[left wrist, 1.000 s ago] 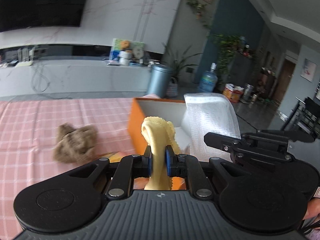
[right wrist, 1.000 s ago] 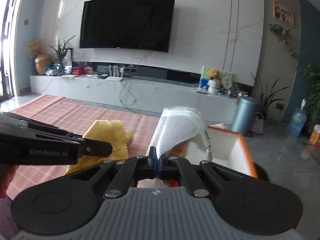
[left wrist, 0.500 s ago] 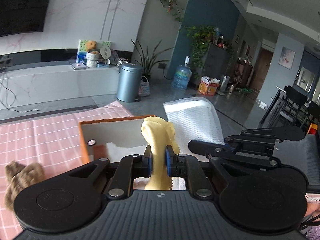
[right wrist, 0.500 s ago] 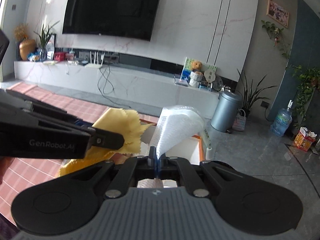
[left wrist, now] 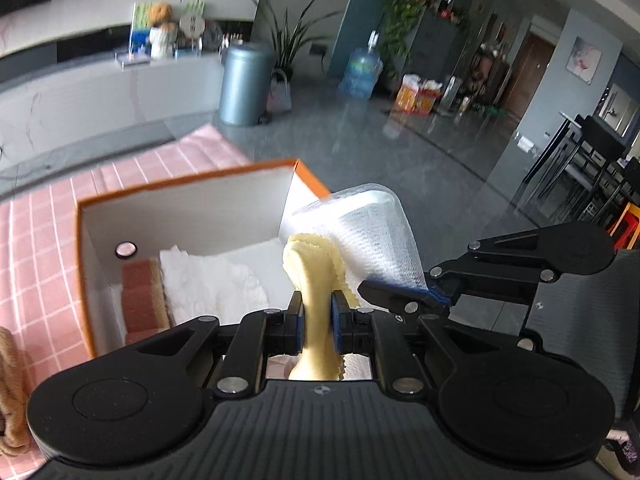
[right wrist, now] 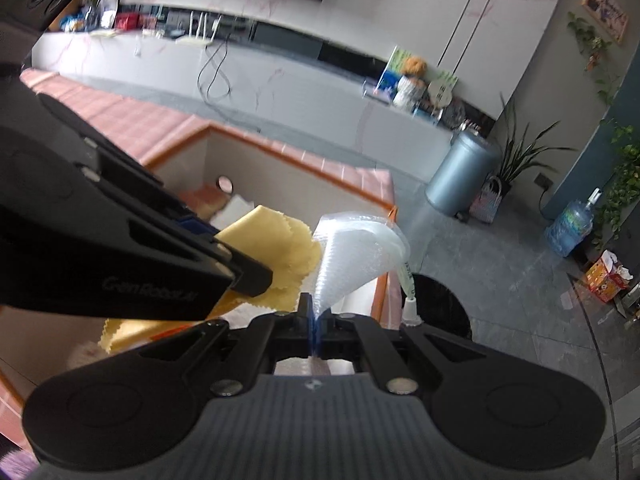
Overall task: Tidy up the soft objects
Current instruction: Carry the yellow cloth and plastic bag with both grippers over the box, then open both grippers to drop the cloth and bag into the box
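My left gripper (left wrist: 316, 312) is shut on a yellow cloth (left wrist: 314, 276) with zigzag edges, held over the open orange box (left wrist: 188, 186). My right gripper (right wrist: 316, 320) is shut on a white mesh pad (right wrist: 352, 256), held beside the yellow cloth (right wrist: 272, 248) over the box's right side. The pad also shows in the left wrist view (left wrist: 372, 232), and the box in the right wrist view (right wrist: 280, 152). A white cloth (left wrist: 212, 280) and a pink-brown sponge (left wrist: 142, 296) lie inside the box.
The box stands on a pink checked tablecloth (left wrist: 44, 240) near the table's far corner. A brown fuzzy cloth (left wrist: 10, 392) lies at the left edge. Beyond the table are a grey bin (left wrist: 244, 80) and open floor.
Both grippers have swung right and tilted down over the orange box, each keeping hold of its cloth. The brown cloth has slid to the left edge of view.
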`<act>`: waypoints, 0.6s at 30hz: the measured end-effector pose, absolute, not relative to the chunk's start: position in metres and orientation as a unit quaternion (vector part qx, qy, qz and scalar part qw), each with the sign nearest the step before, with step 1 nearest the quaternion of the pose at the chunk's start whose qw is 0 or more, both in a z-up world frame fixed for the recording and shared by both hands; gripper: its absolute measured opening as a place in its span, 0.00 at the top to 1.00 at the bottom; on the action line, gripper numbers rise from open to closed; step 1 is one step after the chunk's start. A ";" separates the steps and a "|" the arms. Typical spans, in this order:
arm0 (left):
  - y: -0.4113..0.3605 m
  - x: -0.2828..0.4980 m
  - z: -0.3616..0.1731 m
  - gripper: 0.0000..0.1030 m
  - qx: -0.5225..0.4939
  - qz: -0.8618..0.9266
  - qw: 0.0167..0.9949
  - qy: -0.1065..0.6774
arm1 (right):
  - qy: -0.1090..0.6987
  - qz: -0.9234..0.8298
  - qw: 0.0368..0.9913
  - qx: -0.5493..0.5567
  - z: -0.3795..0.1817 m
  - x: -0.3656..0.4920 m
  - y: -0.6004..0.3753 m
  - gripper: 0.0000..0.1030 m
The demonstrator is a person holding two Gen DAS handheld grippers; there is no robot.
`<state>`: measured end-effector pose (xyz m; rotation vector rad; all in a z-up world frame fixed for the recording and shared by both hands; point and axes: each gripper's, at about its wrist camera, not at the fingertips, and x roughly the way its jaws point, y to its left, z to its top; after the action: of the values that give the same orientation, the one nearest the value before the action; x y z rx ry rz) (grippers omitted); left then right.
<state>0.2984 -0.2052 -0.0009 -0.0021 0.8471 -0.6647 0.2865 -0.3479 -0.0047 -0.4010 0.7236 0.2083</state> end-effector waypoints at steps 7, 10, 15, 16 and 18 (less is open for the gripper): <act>-0.213 0.312 -0.017 0.86 0.018 -0.305 0.846 0.438 | 0.388 0.123 0.884 -0.228 -0.030 0.312 -0.343 1.00; -0.214 0.313 -0.022 0.85 0.025 -0.300 0.841 0.449 | 0.397 0.127 0.878 -0.234 -0.035 0.317 -0.339 1.00; -0.213 0.313 -0.026 0.71 0.022 -0.297 0.837 0.459 | 0.407 0.135 0.870 -0.241 -0.041 0.321 -0.337 0.95; -0.213 0.313 -0.027 0.68 0.022 -0.295 0.837 0.460 | 0.409 0.135 0.869 -0.245 -0.042 0.320 -0.334 0.92; -0.211 0.311 -0.026 0.52 0.019 -0.293 0.838 0.459 | 0.409 0.136 0.866 -0.254 -0.043 0.320 -0.332 0.82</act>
<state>0.3113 -0.2107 -0.0258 0.0409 0.9720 -0.6205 0.3204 -0.3322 -0.0427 -0.5315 0.8568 0.2841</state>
